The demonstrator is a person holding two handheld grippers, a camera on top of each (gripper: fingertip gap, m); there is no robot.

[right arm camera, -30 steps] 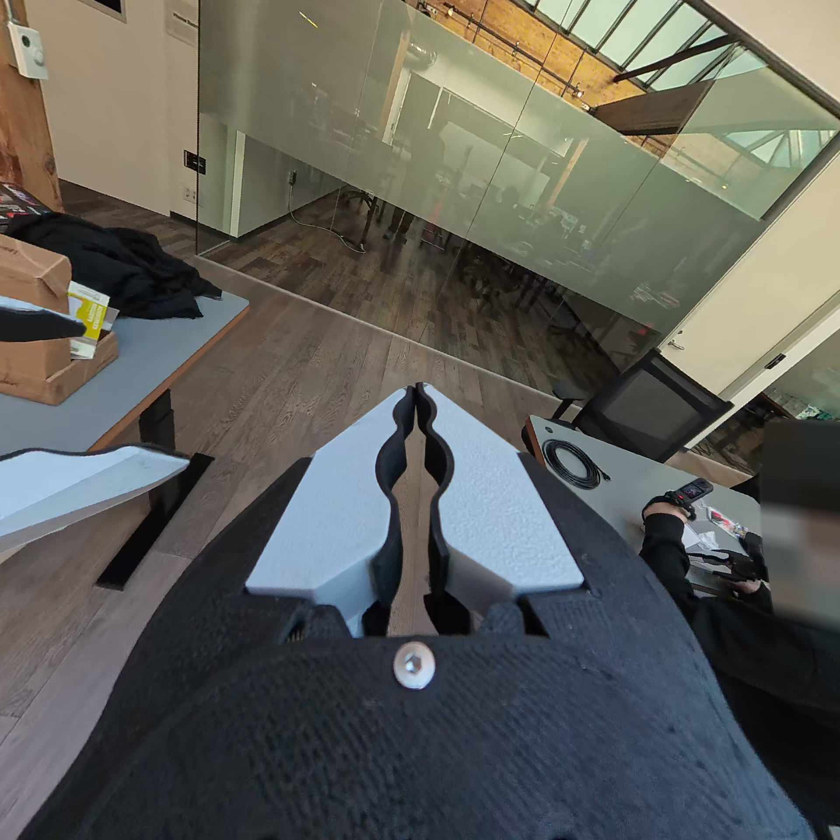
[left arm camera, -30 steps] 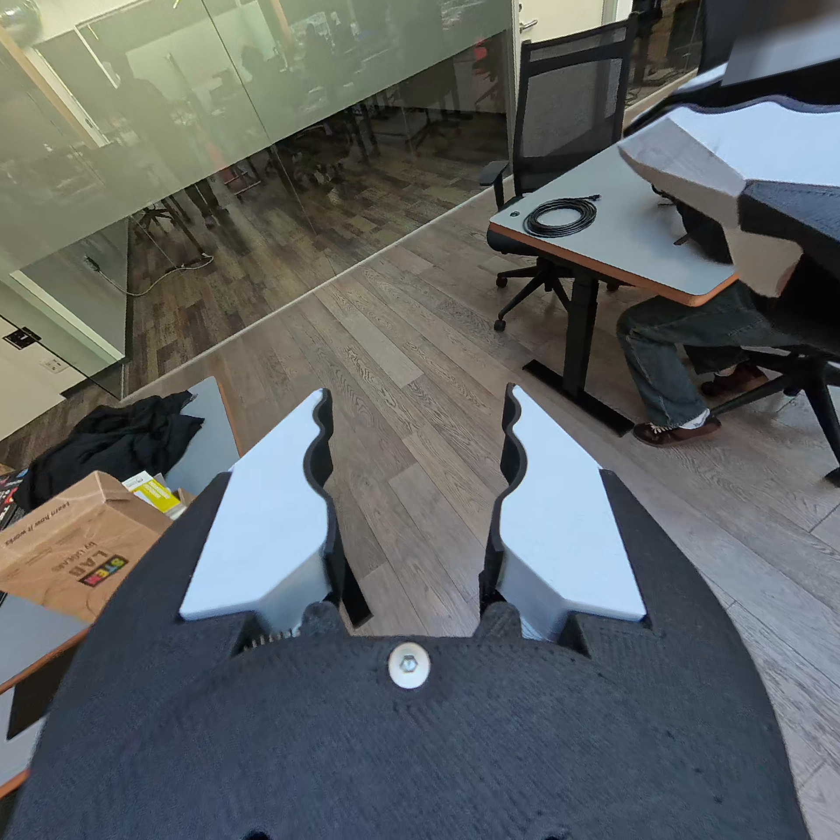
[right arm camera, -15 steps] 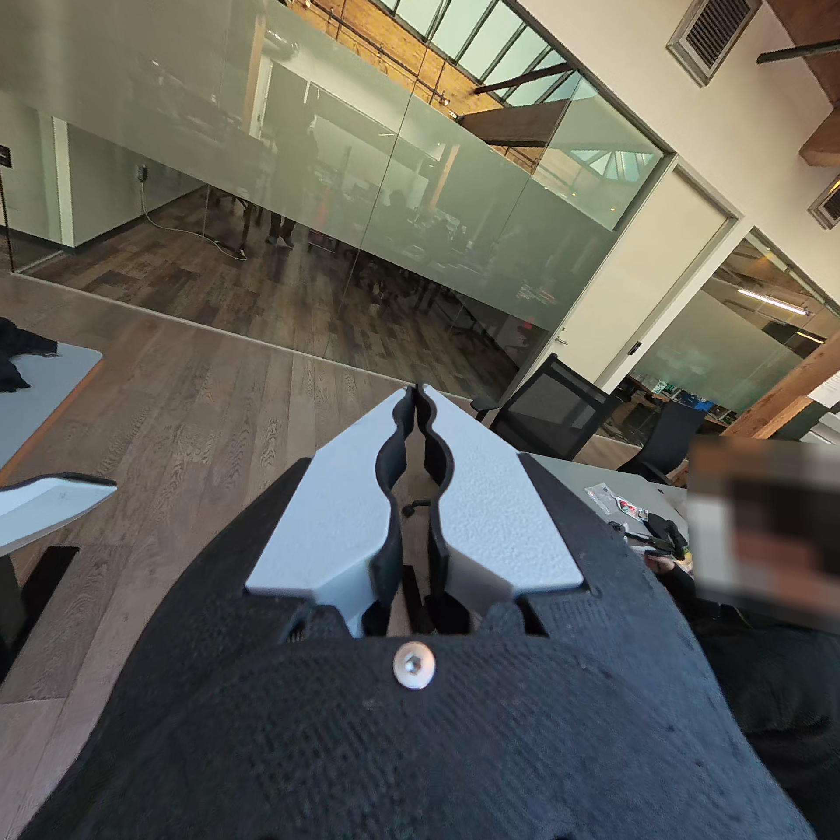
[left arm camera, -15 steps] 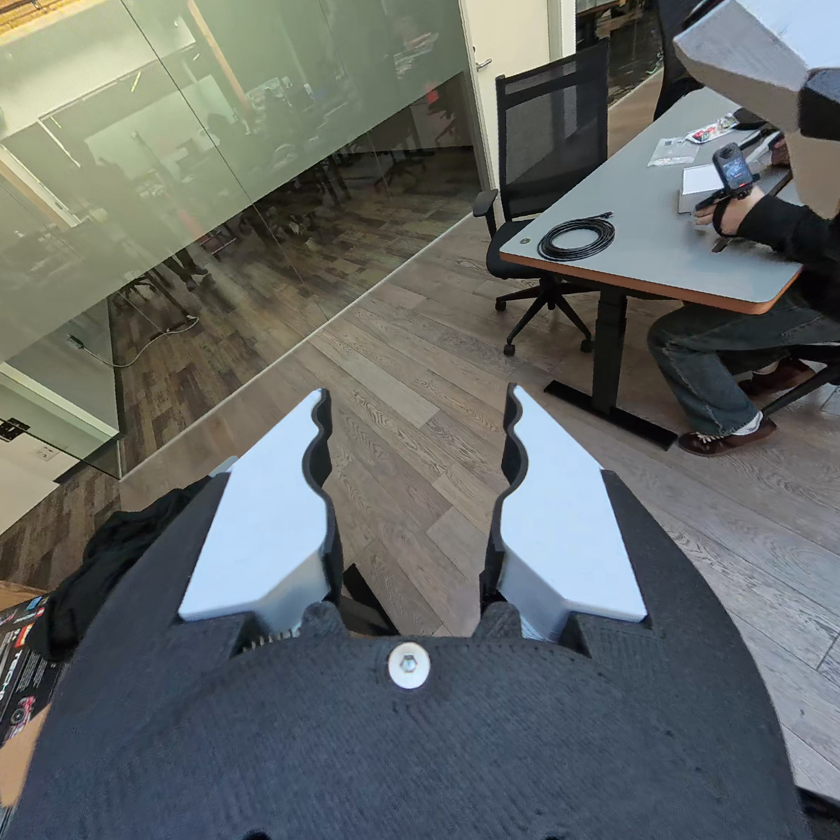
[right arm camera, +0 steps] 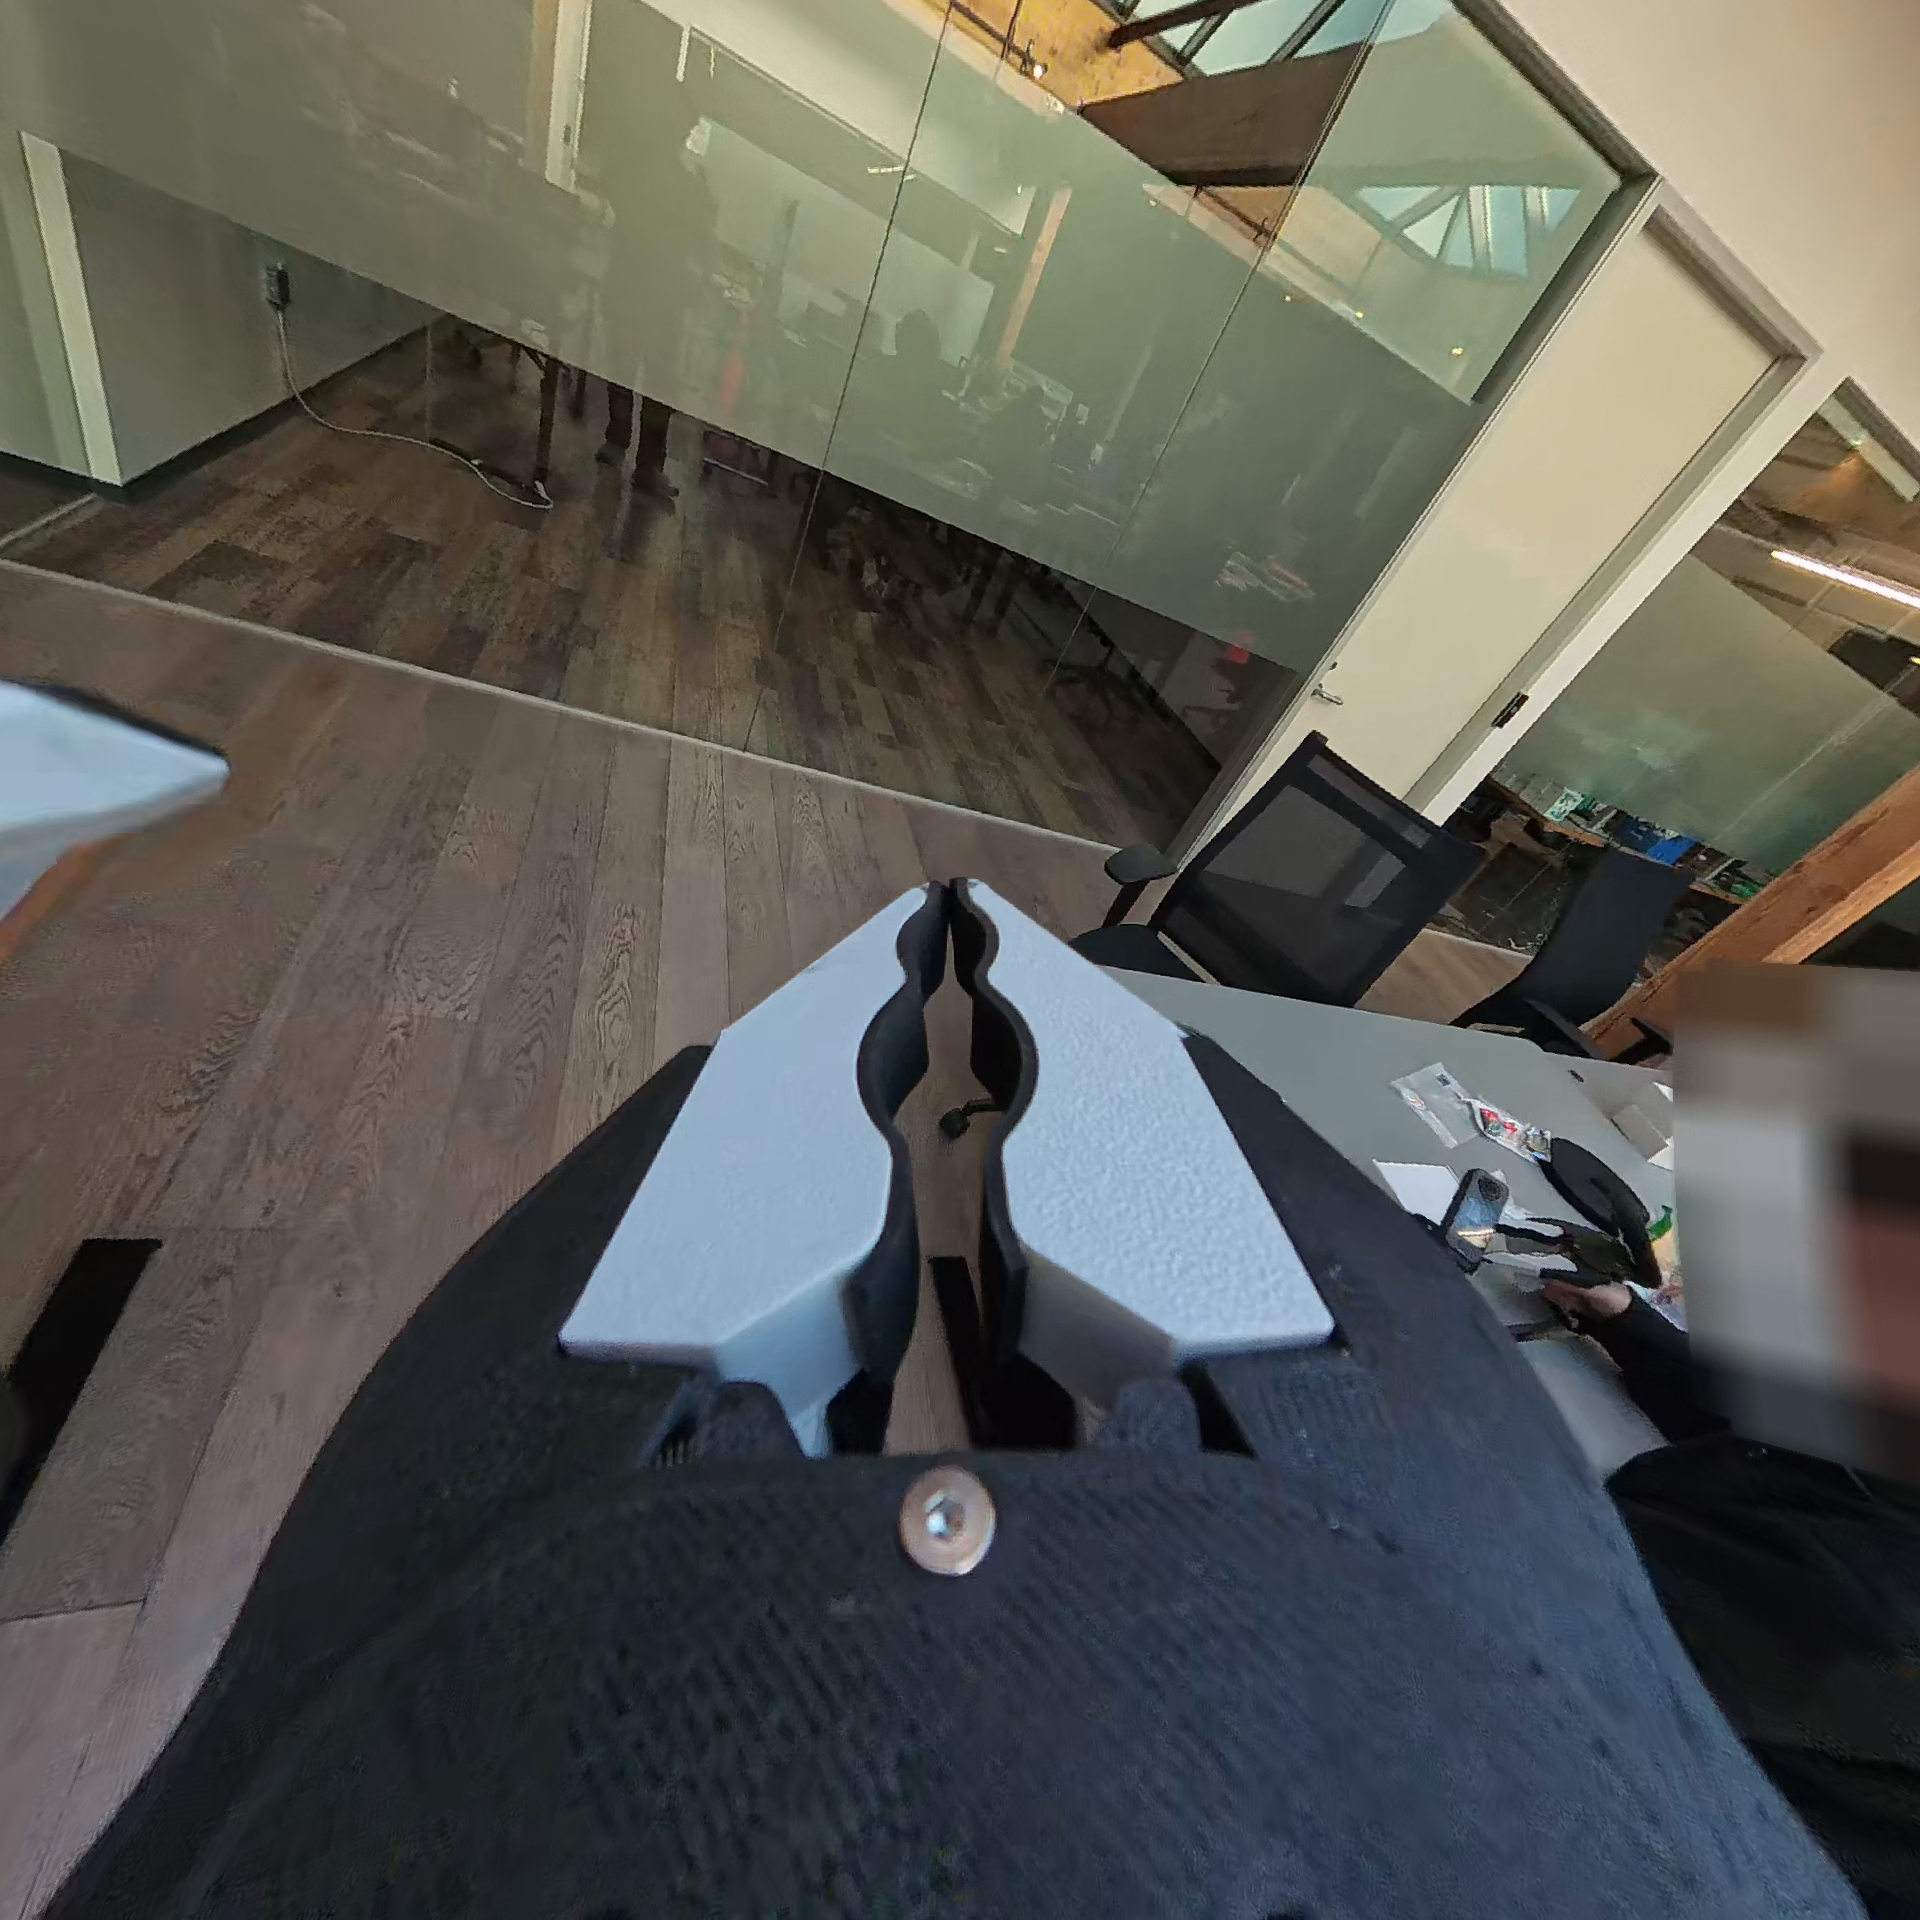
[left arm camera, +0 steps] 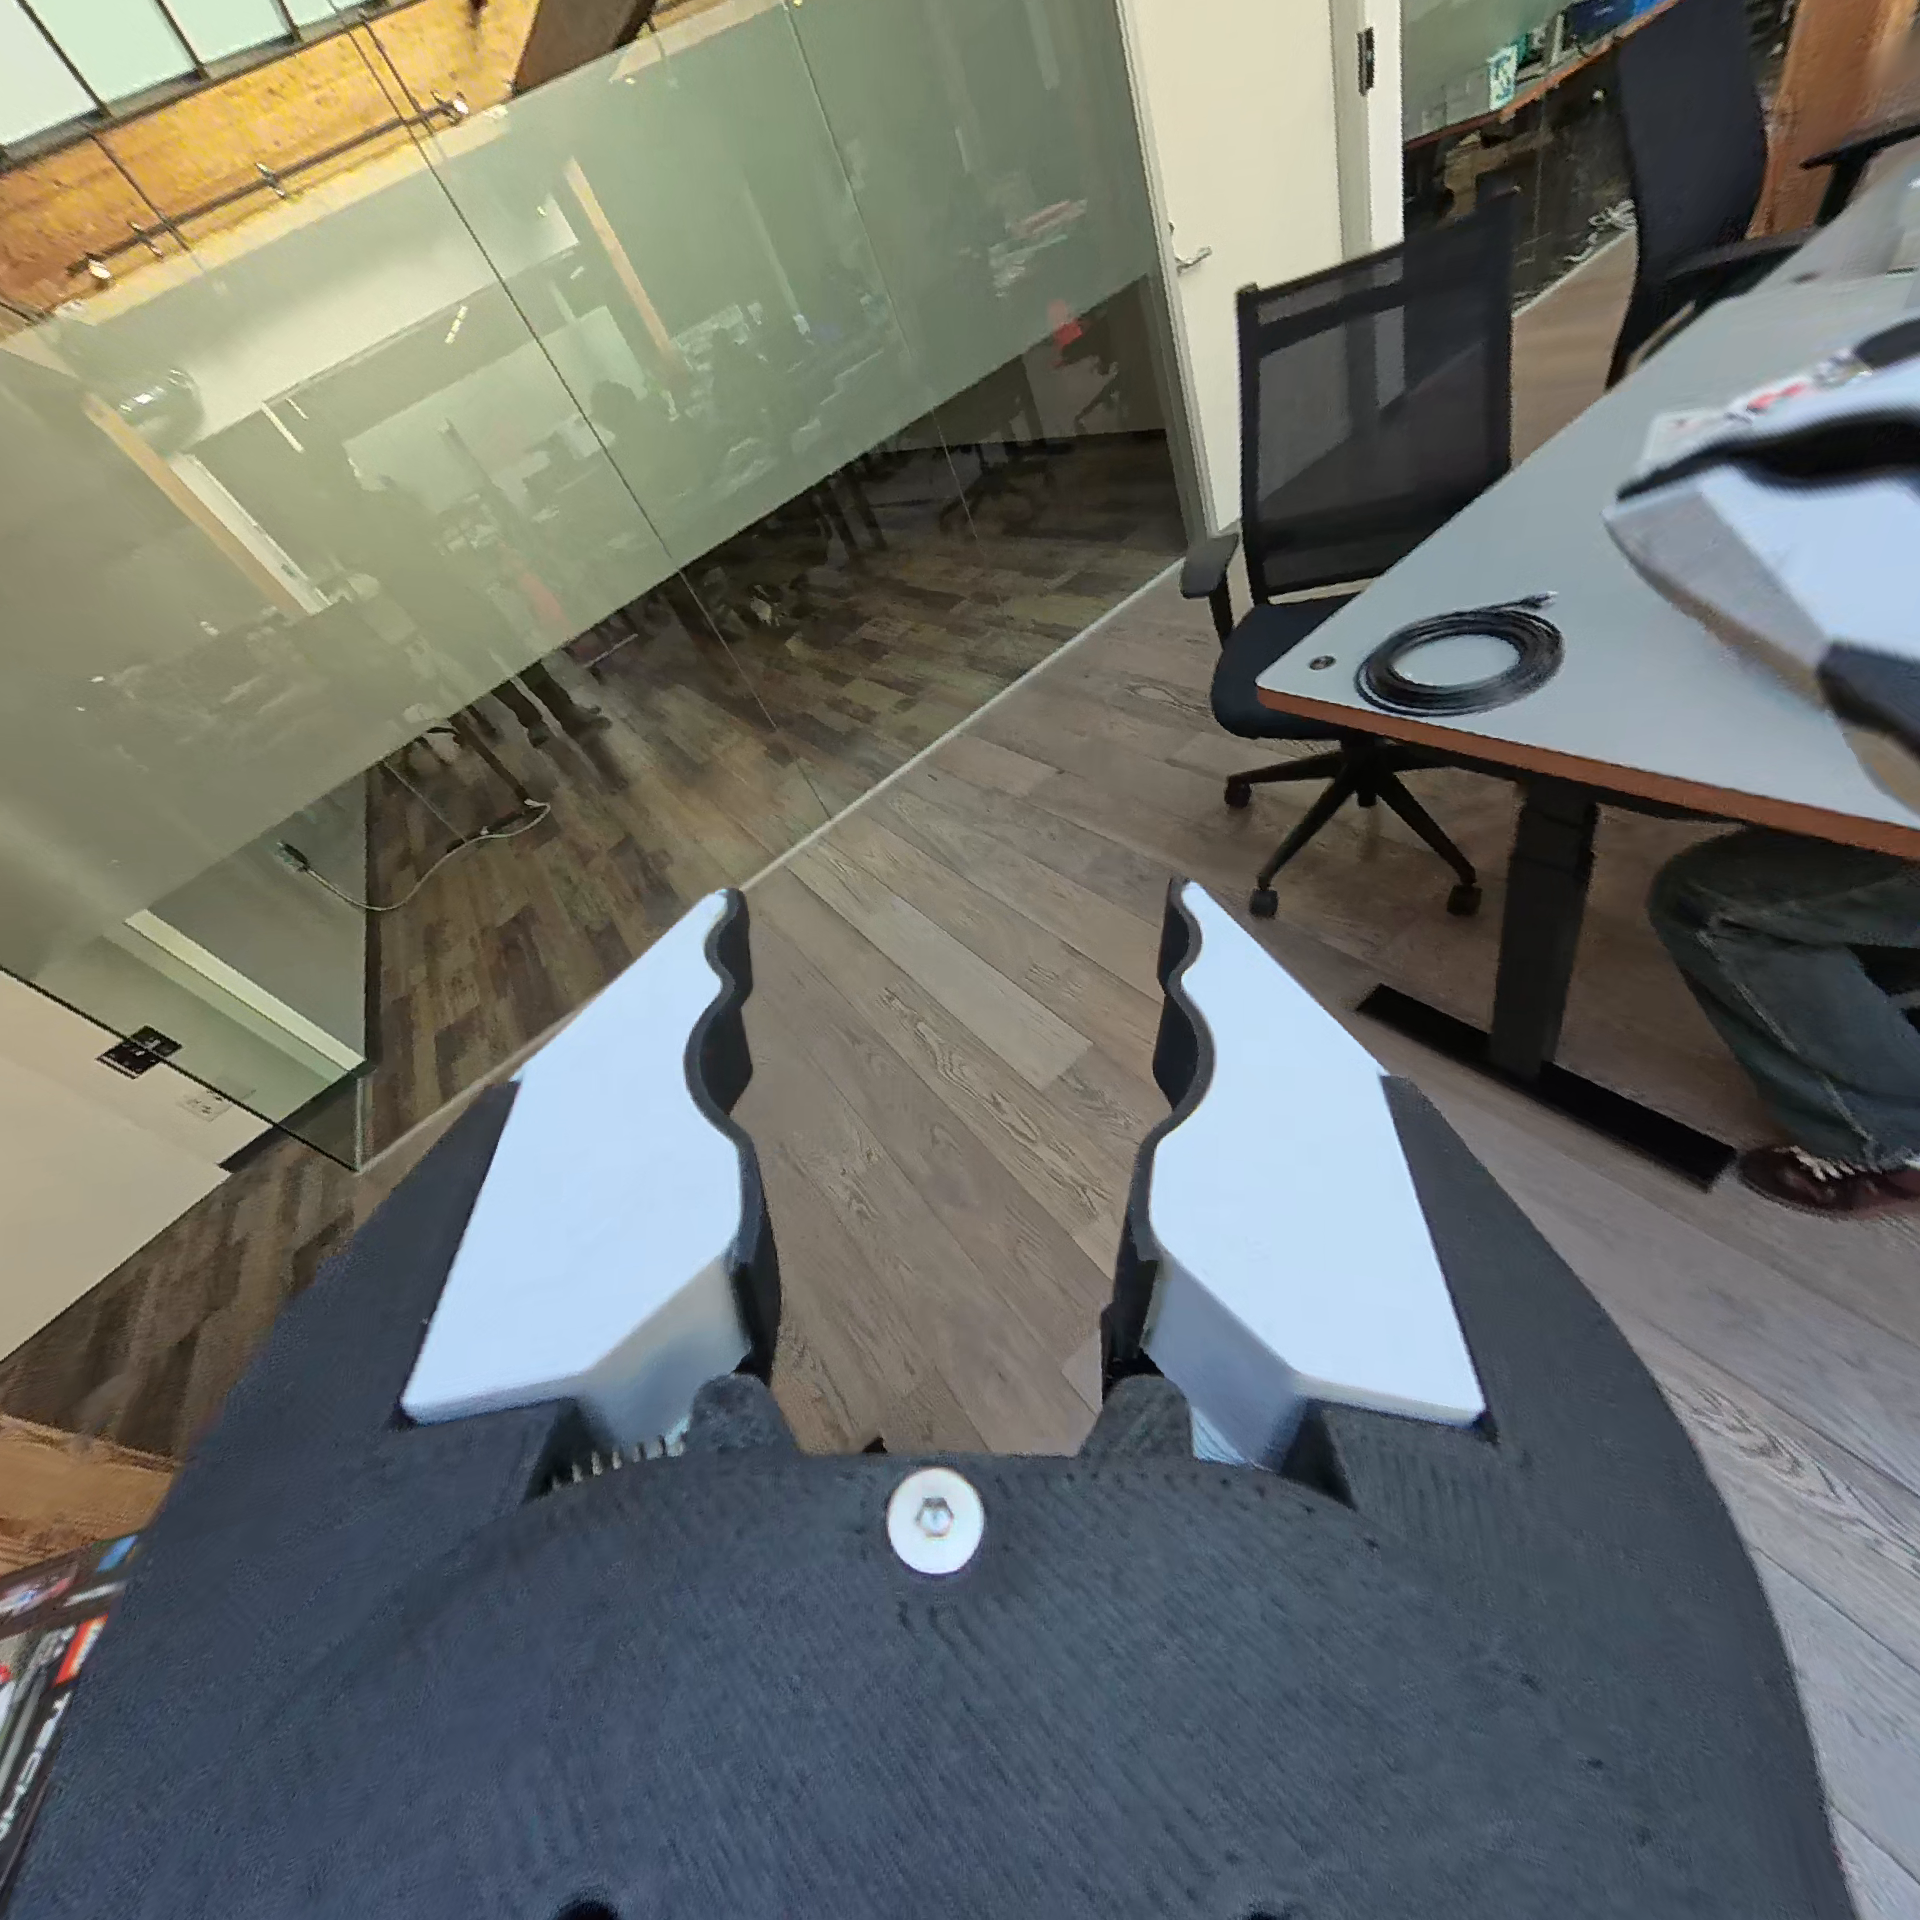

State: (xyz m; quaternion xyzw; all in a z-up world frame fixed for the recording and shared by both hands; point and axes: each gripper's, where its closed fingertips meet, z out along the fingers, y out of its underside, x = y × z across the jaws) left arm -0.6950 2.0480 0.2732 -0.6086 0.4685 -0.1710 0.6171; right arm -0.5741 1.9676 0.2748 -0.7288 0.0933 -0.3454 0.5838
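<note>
Left tongs (left arm camera: 961,904): released, wide gap btwn the white fingers (left arm camera: 613,1122), nothing in it, touching nothing. Held in air over the wood floor (left arm camera: 935,1039), which fills the gap. Frosted glass wall (left arm camera: 623,364) ahead and to the left of them. Ahead-right: grey desk (left arm camera: 1662,675) w/ orange edge, well apart from the tips. Coiled black cable (left arm camera: 1460,665) lies flat on desk near its corner. Black mesh chair (left arm camera: 1371,436) behind the desk corner, second dark chair (left arm camera: 1683,177) further back right. Seated person's leg (left arm camera: 1808,997) under desk at right edge. Far right, close to lens: blurred end of the right tongs (left arm camera: 1787,582), overlapping the desk in view. Bottom-left corner: printed box edge (left arm camera: 52,1662), partly cut off.

Right tongs (right arm camera: 951,894): clenched, tips meet, only the wavy slots btwn the black pads stay clear; grasping nothing. Also in air above floor (right arm camera: 416,987). Same glass wall (right arm camera: 935,364) ahead; white door (right arm camera: 1507,540) ahead-right. Desk (right arm camera: 1299,1049) just right of the tips in view, partly hidden behind the right finger. On it: small plastic bags (right arm camera: 1465,1112), white paper (right arm camera: 1418,1184). Person's hand (right arm camera: 1600,1288) at desk w/ a small black device (right arm camera: 1475,1216) beside it, right of the tongs. Two black chairs (right arm camera: 1309,894) past the desk. Left tongs' white finger (right arm camera: 94,779) pokes in from the left edge, blurred, apart from the right pair.
</note>
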